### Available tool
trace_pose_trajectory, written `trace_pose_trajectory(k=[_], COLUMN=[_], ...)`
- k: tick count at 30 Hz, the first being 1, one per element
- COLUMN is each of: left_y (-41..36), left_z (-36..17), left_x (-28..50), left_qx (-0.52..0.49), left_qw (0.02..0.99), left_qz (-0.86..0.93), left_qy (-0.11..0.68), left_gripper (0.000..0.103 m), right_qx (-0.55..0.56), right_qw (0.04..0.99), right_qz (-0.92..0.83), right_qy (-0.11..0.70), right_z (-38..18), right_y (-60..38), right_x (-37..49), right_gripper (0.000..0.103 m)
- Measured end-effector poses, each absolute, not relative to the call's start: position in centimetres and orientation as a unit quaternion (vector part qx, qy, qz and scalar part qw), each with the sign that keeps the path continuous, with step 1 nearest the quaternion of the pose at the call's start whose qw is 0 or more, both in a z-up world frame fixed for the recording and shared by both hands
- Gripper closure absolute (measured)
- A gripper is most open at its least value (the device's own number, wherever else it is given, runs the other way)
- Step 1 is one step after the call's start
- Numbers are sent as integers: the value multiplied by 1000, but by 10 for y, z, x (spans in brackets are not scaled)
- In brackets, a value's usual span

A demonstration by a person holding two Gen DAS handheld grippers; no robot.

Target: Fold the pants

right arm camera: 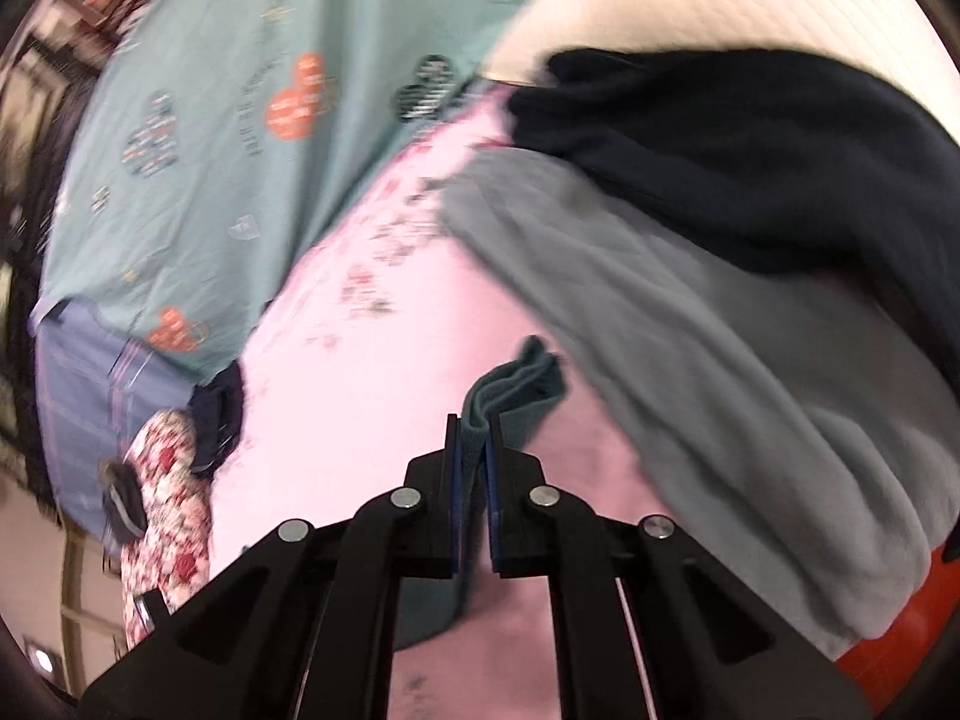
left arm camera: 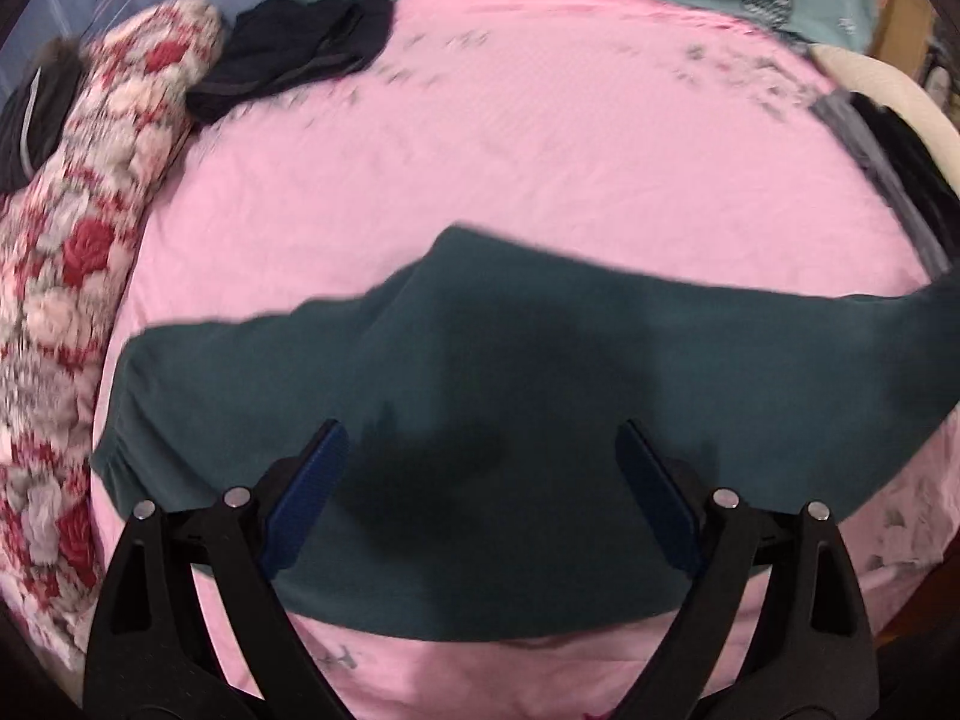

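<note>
Pink floral bedsheet (left arm camera: 540,138) covers bed; teal printed quilt (right arm camera: 240,138) at far edge; rose-patterned blanket (left arm camera: 66,276) rolled alongside; cream quilted headboard (right arm camera: 750,6).

Left gripper (left arm camera: 483,450): jaws spread wide, blue pads (left arm camera: 312,492) well apart, nothing clamped between them; it points steeply downward. Right gripper (right arm camera: 474,426): jaws nearly closed, pads (right arm camera: 455,468) pressing a fold of the pants (right arm camera: 516,378) that projects beyond the fingertips; it points moderately downward.
</note>
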State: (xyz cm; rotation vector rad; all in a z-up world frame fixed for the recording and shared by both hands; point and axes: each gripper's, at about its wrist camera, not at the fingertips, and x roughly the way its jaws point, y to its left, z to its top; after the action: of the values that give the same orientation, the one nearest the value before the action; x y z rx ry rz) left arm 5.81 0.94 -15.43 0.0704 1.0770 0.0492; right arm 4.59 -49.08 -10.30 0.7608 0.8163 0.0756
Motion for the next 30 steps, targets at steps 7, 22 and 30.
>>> trace_pose_trajectory(k=[7, 22, 30], left_y=[35, 128, 138], left_z=[-135, -157, -163], left_x=[50, -7, -7], left_qx=[-16, -84, -106], left_qw=[873, 852, 851], left_qz=[51, 125, 125], left_qy=[485, 501, 499], left_gripper=[11, 11, 11], right_qx=[239, -46, 38], right_qw=[875, 766, 796], right_qz=[202, 391, 345], right_qy=[370, 507, 497], right_z=[-40, -156, -122], right_y=[-364, -114, -158], right_x=[82, 56, 67], right_gripper=[96, 81, 65])
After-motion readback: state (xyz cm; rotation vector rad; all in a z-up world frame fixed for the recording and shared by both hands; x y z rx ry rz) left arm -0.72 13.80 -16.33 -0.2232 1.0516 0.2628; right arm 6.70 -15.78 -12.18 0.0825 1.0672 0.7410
